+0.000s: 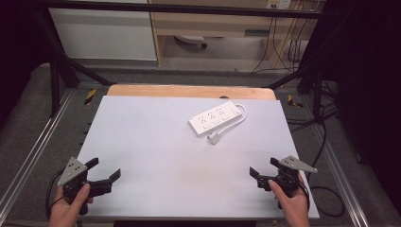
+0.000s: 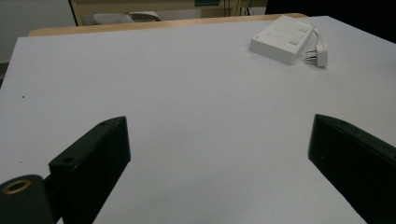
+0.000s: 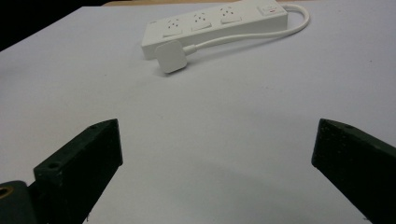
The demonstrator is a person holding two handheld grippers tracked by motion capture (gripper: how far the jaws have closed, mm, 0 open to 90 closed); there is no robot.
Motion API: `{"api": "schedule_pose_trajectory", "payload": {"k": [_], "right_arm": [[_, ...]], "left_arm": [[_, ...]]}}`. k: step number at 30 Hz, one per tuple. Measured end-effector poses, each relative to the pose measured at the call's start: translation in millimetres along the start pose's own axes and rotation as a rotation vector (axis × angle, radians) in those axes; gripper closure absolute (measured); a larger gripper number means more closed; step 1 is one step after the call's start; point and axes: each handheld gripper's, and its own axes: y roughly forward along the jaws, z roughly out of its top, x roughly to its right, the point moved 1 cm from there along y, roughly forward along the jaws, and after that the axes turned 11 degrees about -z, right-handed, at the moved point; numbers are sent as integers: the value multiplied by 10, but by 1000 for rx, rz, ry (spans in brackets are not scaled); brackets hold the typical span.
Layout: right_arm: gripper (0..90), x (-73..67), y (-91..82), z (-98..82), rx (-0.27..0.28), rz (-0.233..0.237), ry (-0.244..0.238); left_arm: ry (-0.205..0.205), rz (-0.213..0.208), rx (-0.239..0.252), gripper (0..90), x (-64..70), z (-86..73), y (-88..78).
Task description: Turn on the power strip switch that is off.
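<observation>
My white bench [image 1: 156, 156] carries one power strip [image 1: 213, 118] toward its far right, well apart from both grippers. It looks rigid and light, its smooth plastic slippery, so I'd grasp it across the narrow body. Its plug [image 1: 214, 138] lies loose beside it. Left gripper [image 1: 105, 171] and right gripper [image 1: 263, 166] gape wide, empty.

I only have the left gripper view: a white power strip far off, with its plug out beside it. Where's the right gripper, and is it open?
Observer: In the high view the right gripper sits at the near right corner of the table, jaws wide open and holding nothing.
Operator: How many sockets on the strip?
Observer: The right gripper view shows three sockets in a row on the power strip.
Operator: Any switch?
Observer: Yes, a switch at the cable end, away from the plug.
</observation>
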Motion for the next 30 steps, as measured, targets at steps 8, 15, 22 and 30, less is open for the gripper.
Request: {"api": "schedule_pose_trajectory", "payload": {"k": [8,15,22,30], "right_arm": [[22,-95,-13,103,3,-5,-28],[23,-136,27,183,6,-25,-56],[20,-175,71,349,12,-45,-80],[20,-297,87,559,22,-7,-138]], "left_arm": [[0,-5,-15,58,-4,-12,1],[11,-31,-30,55,32,-11,42],[16,-44,-54,55,58,-23,79],[16,-45,-56,55,63,-24,71]]}}
